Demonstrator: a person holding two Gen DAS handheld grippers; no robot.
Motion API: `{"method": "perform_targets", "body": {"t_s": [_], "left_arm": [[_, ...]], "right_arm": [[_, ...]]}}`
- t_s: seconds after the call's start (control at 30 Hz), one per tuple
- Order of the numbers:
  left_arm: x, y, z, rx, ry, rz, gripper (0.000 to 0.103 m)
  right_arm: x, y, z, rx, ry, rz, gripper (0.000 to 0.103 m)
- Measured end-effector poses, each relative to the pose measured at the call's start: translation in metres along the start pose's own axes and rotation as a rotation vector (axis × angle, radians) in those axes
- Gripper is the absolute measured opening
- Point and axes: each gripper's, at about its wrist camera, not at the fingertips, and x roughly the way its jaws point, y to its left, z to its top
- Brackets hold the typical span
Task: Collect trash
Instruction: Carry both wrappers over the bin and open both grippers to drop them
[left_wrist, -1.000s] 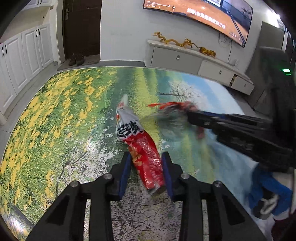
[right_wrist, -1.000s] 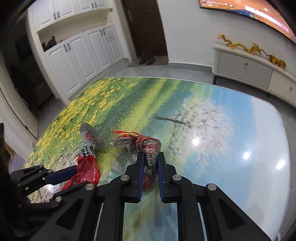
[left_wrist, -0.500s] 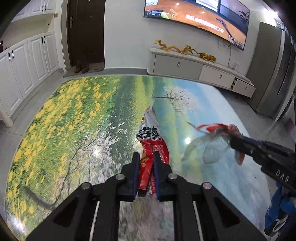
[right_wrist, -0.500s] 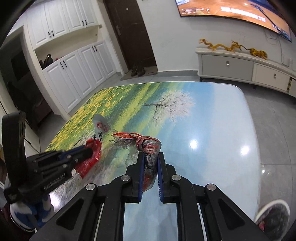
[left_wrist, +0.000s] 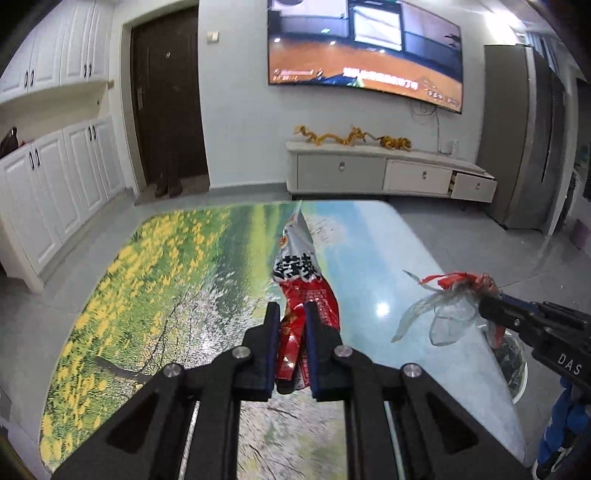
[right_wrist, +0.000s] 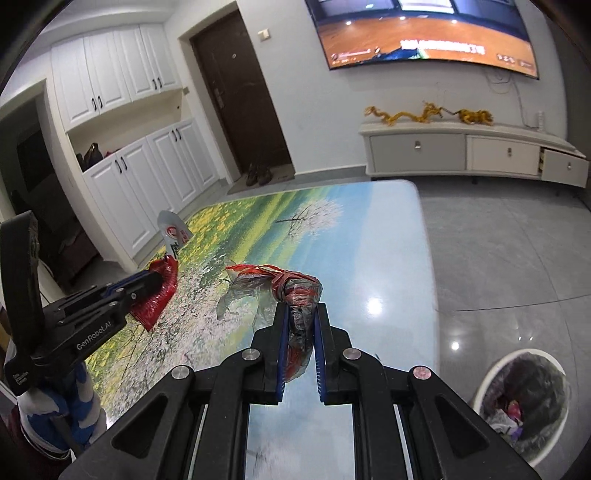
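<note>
While both hands are raised above the bench, each tool is clenched on a piece of trash.

Left tool: jaws pinched tight on the lower end of a red and silver snack bag. Bag stands up from the pads toward 12 o'clock in the left wrist view, its silver top with dark lettering uppermost. In the right wrist view the same bag shows at 9 o'clock, clear of the bench top, held out from the left tool's black body.

Right tool: jaws pressed on a crumpled clear plastic bag with a red tie knotted round it. Loose clear film trails off toward 9 o'clock from the pads. In the left wrist view this bundle hangs at 3 o'clock off the tip of the right tool, above the bench's right edge.

Bench surface: glossy printed landscape, yellow flowers on the left side, blue sky on the right, ceiling lights mirrored in it.

Floor: grey tile. White round bin with a dark liner sits at 4 o'clock in the right wrist view, beside the bench; scraps already lie in it.

Background: white cupboards at 10 o'clock, dark door at 11 o'clock, wall television at 1 o'clock above a low white sideboard.
</note>
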Motion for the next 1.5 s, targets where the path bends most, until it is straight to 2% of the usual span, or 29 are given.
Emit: {"method": "perform_targets", "body": {"t_s": [0.37,0.63,0.9,1.13,1.3,1.5], "left_arm": [[-0.047,-0.053,0.001,0.103,-0.076,0.023,0.012],[-0.051,-0.108,0.006,0.201,-0.081,0.011,0.012],[-0.038,-0.193,0.009,0.335,-0.069,-0.088,0.012],[-0.01,-0.265,0.005,0.44,-0.014,-0.212,0.012],[0.018,-0.309,-0.001,0.492,0.062,-0.315,0.012],[0.067,-0.341,-0.007,0.465,0.205,-0.409,0.012]], "right_arm": [[-0.065,-0.021,-0.014,0.037,-0.106,-0.045,0.012],[-0.095,-0.063,-0.027,0.1,-0.168,-0.116,0.012],[-0.122,-0.134,-0.048,0.233,-0.203,-0.224,0.013],[-0.137,-0.195,-0.068,0.343,-0.19,-0.349,0.013],[-0.13,-0.226,-0.081,0.409,-0.147,-0.401,0.013],[-0.106,-0.259,-0.089,0.455,-0.077,-0.441,0.014]]}}
